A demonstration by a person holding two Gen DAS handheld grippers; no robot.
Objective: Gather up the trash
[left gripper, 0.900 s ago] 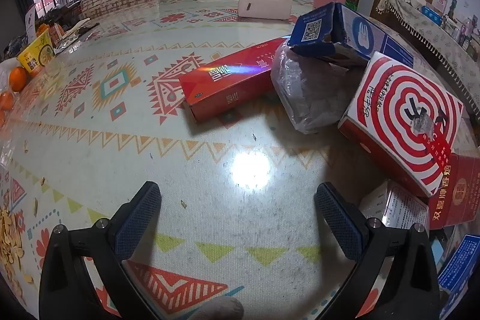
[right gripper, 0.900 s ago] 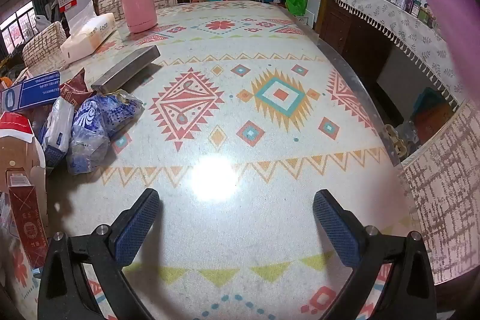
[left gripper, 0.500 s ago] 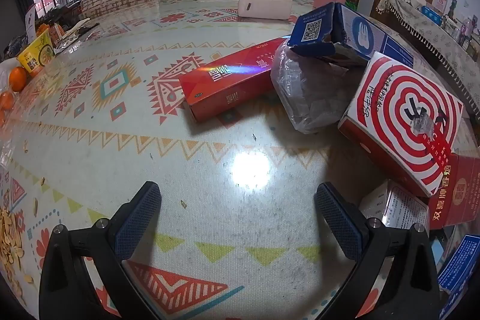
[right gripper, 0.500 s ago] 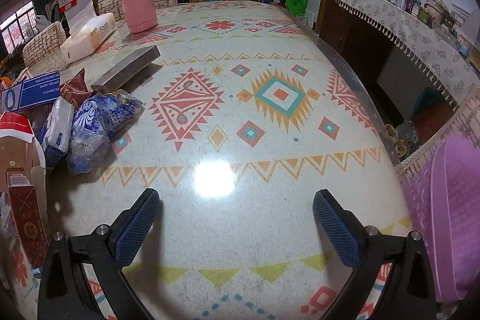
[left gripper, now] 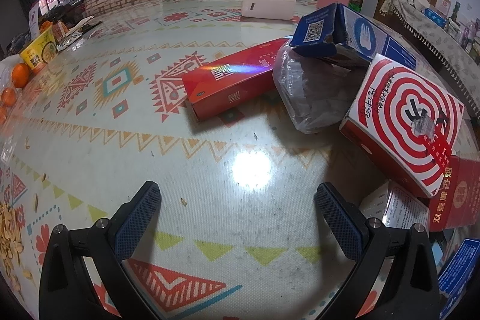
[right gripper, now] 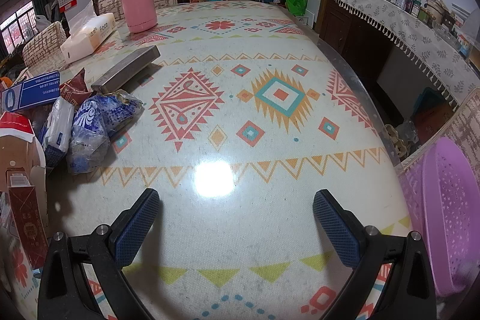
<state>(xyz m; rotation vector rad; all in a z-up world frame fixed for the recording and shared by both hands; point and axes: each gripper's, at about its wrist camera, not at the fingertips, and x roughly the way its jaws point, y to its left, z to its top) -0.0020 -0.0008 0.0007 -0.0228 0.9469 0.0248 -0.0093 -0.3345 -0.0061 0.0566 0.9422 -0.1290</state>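
Trash [left gripper: 330, 86]: crumpled bags, torn blue carton, red boxes heaped mid-table.
Left gripper [left gripper: 237, 218]: fully spread, empty.
Right gripper [right gripper: 237, 218]: fully spread, empty.

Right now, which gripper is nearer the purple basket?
Right. The right gripper has the purple basket just beside it; the left gripper faces the trash pile, basket unseen.

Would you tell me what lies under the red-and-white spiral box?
The red-and-white spiral box leans on a dark red carton and a white printed box; anything further beneath is hidden.
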